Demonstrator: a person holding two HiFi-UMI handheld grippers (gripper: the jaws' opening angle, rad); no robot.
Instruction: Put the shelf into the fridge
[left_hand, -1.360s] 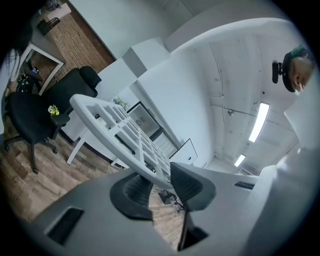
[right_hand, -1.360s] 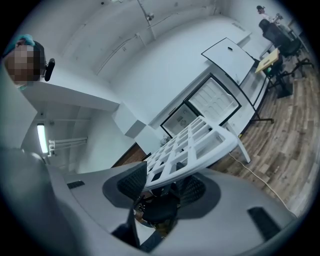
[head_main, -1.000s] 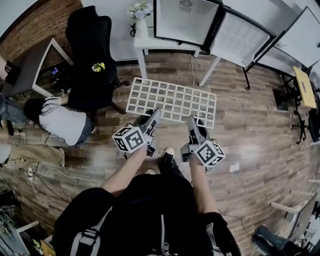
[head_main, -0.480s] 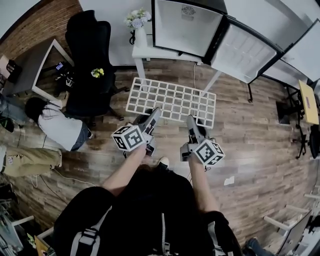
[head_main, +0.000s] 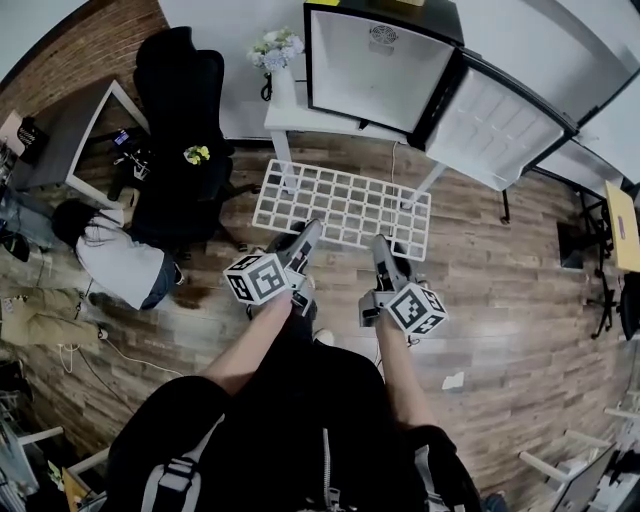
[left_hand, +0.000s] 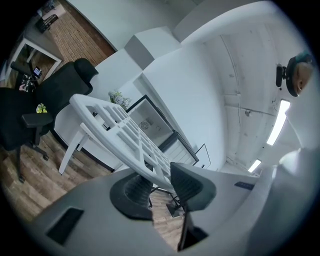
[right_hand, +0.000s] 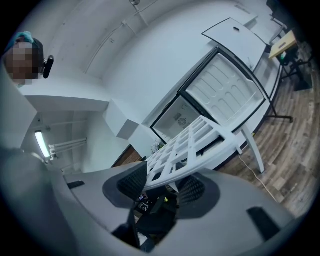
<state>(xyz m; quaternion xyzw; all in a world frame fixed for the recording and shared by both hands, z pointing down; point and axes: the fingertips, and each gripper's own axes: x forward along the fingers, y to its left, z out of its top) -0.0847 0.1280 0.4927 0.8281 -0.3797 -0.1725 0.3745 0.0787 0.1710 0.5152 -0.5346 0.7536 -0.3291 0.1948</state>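
Observation:
A white lattice shelf is held level in the air, carried by both grippers at its near edge. My left gripper is shut on the shelf near its left corner. My right gripper is shut on the shelf toward its right corner. Ahead stands the small fridge on a white table, its door swung wide to the right. The fridge's white inside shows in the right gripper view beyond the shelf.
A black office chair stands at the left. A person in a white top crouches on the wooden floor beside it. A vase of flowers sits on the table left of the fridge. A grey desk is at far left.
The shelf and both grippers have come closer to the fridge and table. The grip on the shelf is unchanged.

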